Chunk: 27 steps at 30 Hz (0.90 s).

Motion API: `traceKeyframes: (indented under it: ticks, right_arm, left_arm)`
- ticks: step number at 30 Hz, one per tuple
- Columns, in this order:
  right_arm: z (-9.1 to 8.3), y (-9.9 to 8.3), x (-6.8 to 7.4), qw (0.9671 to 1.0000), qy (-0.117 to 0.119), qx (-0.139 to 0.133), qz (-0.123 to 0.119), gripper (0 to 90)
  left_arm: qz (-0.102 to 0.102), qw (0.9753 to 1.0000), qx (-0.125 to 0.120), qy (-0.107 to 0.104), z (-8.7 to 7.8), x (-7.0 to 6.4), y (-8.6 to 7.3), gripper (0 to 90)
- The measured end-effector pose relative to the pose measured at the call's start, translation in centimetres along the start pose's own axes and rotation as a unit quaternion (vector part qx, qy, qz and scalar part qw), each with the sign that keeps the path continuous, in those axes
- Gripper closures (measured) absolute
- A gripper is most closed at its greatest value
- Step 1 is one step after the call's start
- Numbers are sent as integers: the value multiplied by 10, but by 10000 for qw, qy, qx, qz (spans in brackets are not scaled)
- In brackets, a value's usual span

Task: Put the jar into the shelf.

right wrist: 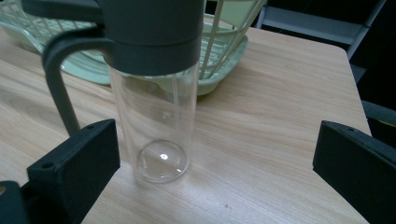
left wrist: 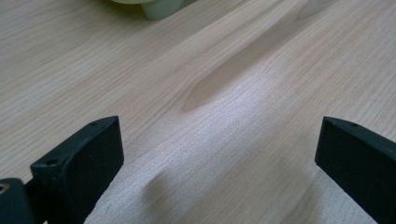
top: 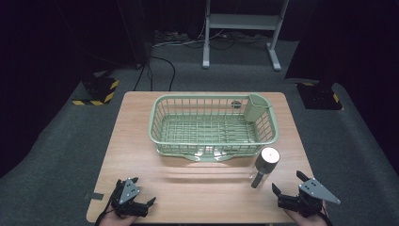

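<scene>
High view: we see both the left hand-held gripper and right hand-held gripper with jaws apart, empty; bottle upright just ahead of the right one, outside basket, so nothing looks begun

Floor: grey carpet spreads all around my table.
Table: light wood top, grain running sideways.
Far side: a white metal stand, cables trailing before it.
Corners: yellow-black striped bases.
Light: dim, dark walls beyond.
</scene>
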State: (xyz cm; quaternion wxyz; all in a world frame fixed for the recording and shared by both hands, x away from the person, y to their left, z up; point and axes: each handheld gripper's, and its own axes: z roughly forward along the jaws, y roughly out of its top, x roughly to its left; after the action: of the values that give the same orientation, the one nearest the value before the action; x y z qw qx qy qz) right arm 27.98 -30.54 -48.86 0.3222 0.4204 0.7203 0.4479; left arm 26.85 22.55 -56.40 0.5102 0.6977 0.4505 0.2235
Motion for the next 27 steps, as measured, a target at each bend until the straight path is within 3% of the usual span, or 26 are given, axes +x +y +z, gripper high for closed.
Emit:
traceKeyframes:
  ticks: [18,27]
  right_arm:
    - [-15,21,5,9993,48,-322,192,0]
    - [-19,33,7,9987,31,-475,164,0]
  left_arm:
    - [41,10000,27,4,0,0,0,15]
    - [29,10000,39,-18,0,0,0,15]
